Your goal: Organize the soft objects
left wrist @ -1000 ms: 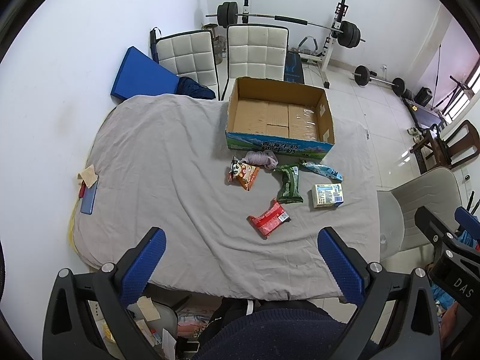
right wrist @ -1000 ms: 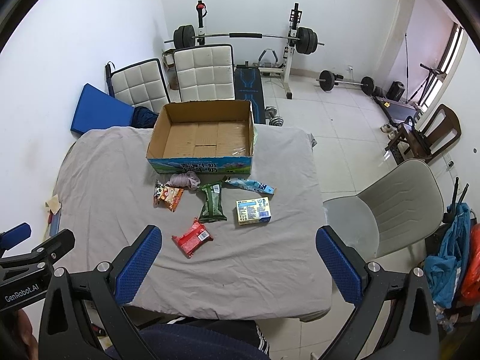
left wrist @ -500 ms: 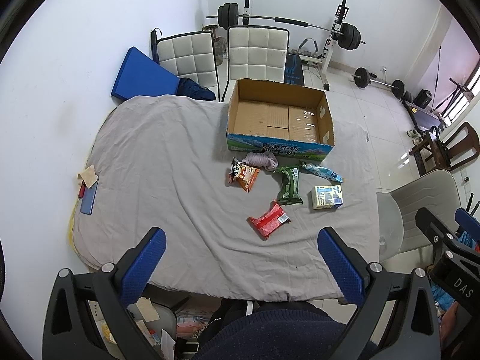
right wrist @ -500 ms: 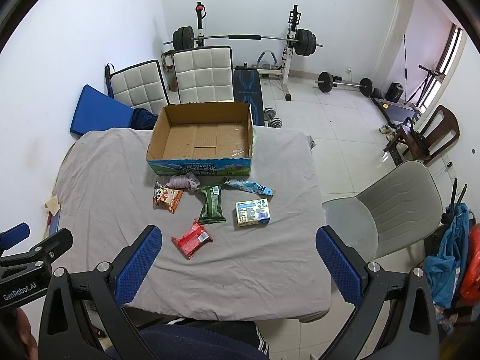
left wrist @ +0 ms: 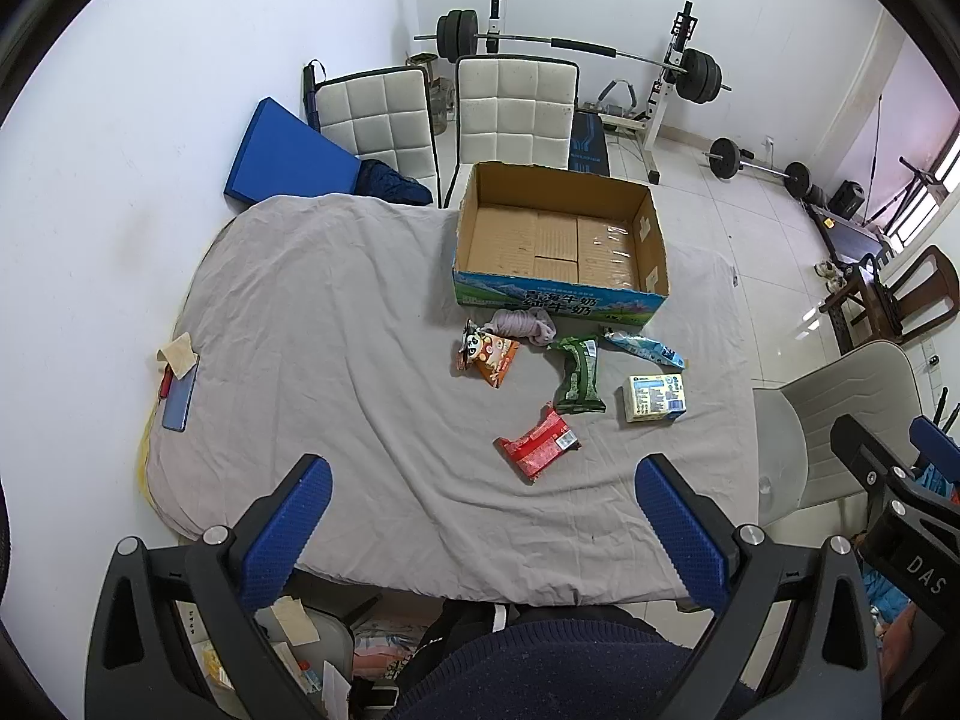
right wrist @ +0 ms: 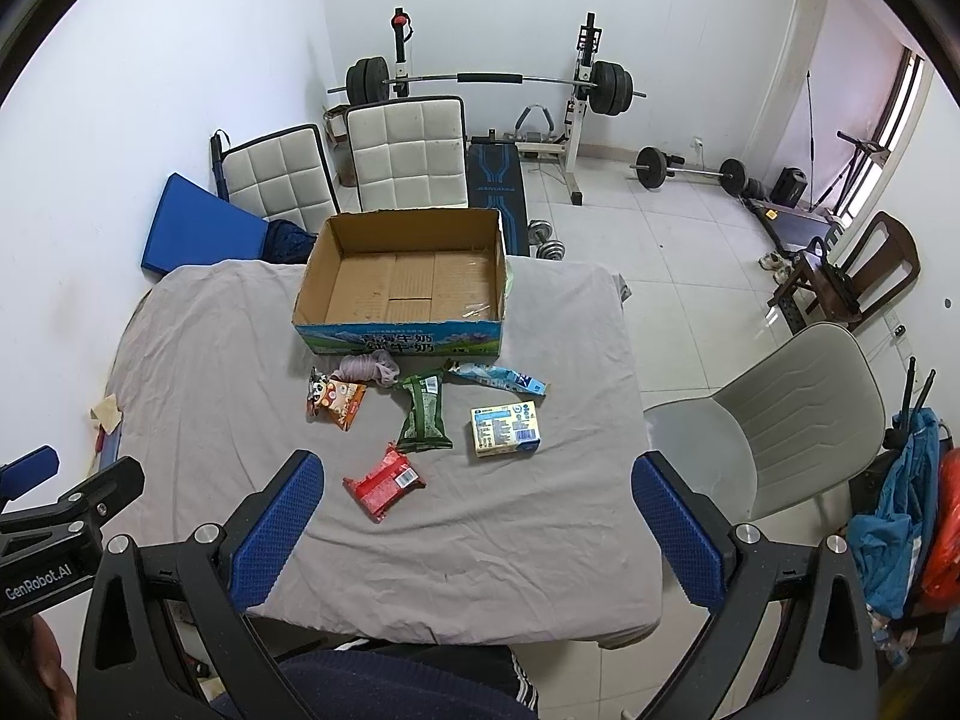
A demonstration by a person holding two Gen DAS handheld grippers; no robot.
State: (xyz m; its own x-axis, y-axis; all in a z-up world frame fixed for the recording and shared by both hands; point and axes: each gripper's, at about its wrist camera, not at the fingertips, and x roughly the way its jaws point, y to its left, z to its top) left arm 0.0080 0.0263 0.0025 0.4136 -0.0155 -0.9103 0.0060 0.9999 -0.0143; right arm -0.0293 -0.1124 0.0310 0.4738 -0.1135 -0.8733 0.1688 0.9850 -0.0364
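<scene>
Grey wrinkled cloth covers the desk (left wrist: 300, 324), with gym equipment and white padded chairs seen behind it. An open, empty cardboard box with a blue printed front (left wrist: 558, 240) stands at the far side of the desk and serves as landmark. Just in front of the box lie the loose items: a bundled pale lilac cloth (left wrist: 521, 324) almost touching the box front, an orange cartoon-printed snack bag (left wrist: 489, 354) to its left-front, a green snack packet (left wrist: 578, 375) with its long axis pointing away from the box, a slim light-blue wrapper (left wrist: 645, 348) lying crosswise, a cream and blue rectangular pack (left wrist: 655, 397), and, farthest from the box, a red foil packet (left wrist: 538, 443) lying diagonally.

The left gripper (left wrist: 480, 540) and the right gripper (right wrist: 477, 534) are both held above the near desk edge, well apart from every item. Both sets of jaws are spread wide and nothing is held or touched.

The red foil packet lies straight ahead of both grippers, between them and the box. It is judged slightly nearer the right gripper's left finger (right wrist: 279, 522); a forward, downward reach would be called for, with the jaws set across the packet's short axis.
</scene>
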